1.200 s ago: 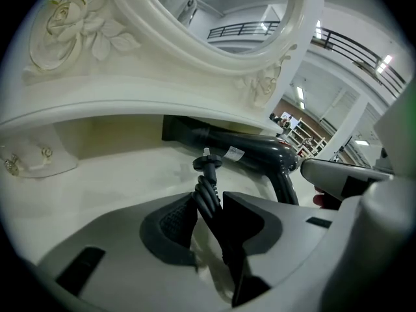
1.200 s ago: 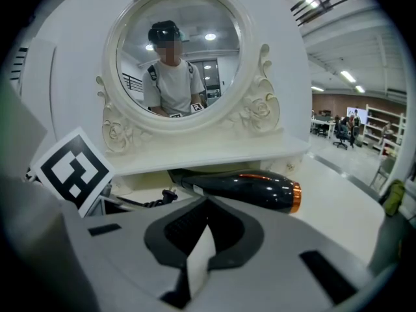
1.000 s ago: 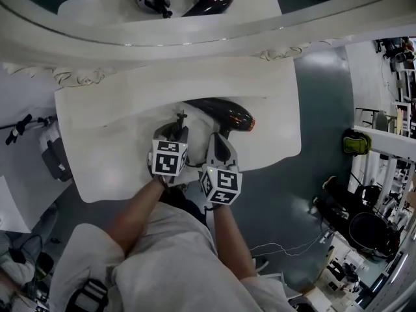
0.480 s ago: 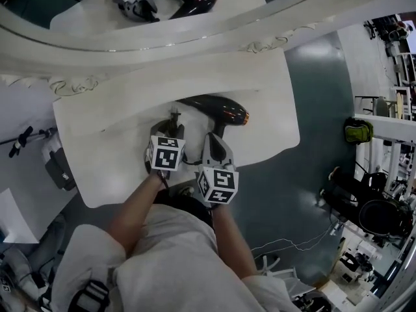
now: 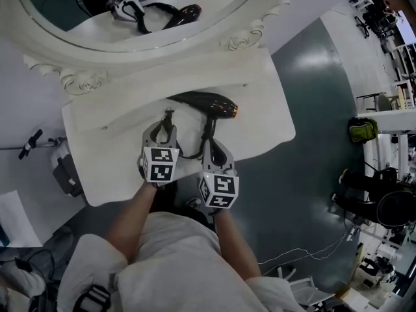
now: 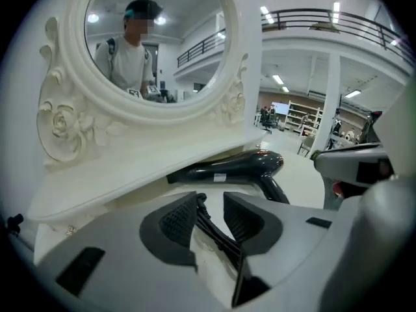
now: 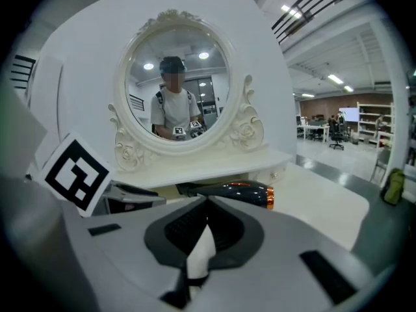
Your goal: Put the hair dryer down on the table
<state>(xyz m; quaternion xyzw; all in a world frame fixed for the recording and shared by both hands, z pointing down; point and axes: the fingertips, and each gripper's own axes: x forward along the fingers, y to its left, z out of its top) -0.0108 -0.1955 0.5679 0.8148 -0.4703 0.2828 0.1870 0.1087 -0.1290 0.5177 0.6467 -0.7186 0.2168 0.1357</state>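
The black hair dryer point(image 5: 209, 103) lies on its side on the white dressing table point(image 5: 110, 155), nozzle end with an orange ring to the right point(image 7: 250, 194). Its handle points back toward my right gripper point(image 5: 212, 140), which is shut with nothing between its jaws point(image 7: 207, 203) and stands just short of the dryer. My left gripper point(image 5: 167, 117) is to the left of the dryer, open. The dryer's black cord point(image 6: 218, 236) runs loosely between the left gripper's pads point(image 6: 179, 223), and the dryer body point(image 6: 234, 168) lies beyond them.
An ornate white oval mirror point(image 5: 130, 18) stands at the table's back on a raised shelf point(image 6: 130, 174) and reflects the grippers and the dryer. The table's right and front edges drop to a dark green floor point(image 5: 312, 148). Equipment stands at the far right point(image 5: 383, 207).
The left gripper's jaws have spread apart around the cord. The head view has swung, so the table sits more tilted. The dryer lies in the same place on the table.
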